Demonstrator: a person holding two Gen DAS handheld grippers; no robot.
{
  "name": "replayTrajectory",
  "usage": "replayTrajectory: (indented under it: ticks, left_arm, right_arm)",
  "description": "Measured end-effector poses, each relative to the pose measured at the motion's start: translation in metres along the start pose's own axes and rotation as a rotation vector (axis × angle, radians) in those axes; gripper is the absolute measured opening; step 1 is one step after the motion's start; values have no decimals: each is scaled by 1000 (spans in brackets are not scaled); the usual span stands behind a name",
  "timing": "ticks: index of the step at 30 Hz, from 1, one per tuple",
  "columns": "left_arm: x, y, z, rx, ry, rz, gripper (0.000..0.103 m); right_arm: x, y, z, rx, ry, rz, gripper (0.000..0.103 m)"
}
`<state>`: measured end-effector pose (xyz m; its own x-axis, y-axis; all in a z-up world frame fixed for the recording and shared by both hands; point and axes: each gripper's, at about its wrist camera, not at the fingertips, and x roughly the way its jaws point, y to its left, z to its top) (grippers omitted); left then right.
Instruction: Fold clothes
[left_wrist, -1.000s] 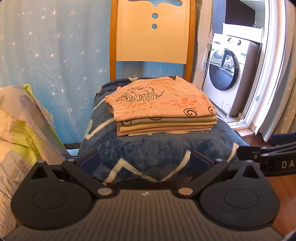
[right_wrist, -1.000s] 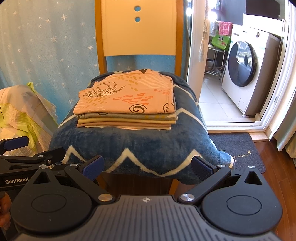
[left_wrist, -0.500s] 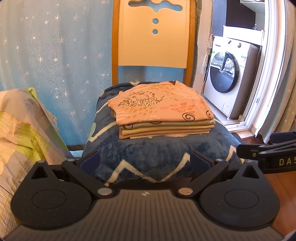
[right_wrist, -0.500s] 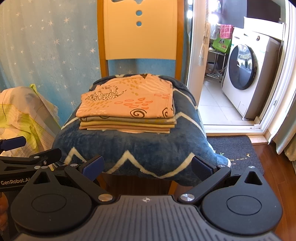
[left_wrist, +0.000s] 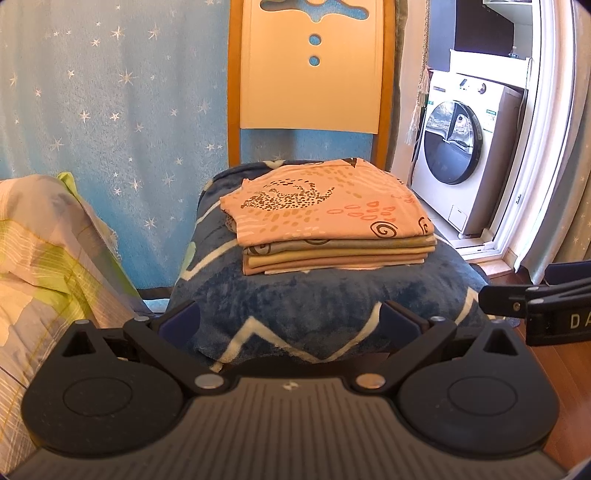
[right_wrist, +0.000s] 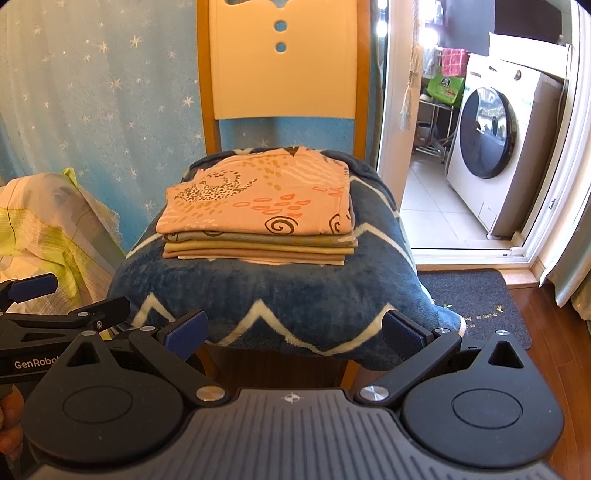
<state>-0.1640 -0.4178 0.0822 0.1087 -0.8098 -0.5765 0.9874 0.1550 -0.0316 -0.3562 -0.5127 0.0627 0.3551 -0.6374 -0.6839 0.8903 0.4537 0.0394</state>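
Note:
A neat stack of folded clothes, peach with dark spirals on top, rests on a blue zigzag blanket draped over a wooden chair. My left gripper is open and empty, held back from the blanket's front edge. Its fingers also show at the left edge of the right wrist view. My right gripper is open too, with nothing between its pads, just short of the blanket. Its fingers reach in from the right of the left wrist view.
A yellow-green checked bedsheet lies bunched to the left. A starred blue curtain hangs behind. On the right are an open doorway, a washing machine and a dark doormat on wooden floor.
Both grippers have drawn back and dropped a little, so the chair and stack sit lower and farther in view. The stack has not moved. Both stay open.

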Motion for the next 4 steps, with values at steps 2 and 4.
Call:
replayTrajectory:
  ticks: [2, 4]
  left_arm:
    - [0, 0, 0, 0, -3, 0, 102]
    - [0, 0, 0, 3, -11, 4, 102]
  right_arm:
    - [1, 0, 0, 1, 2, 0, 103]
    - [1, 0, 0, 0, 3, 1, 103]
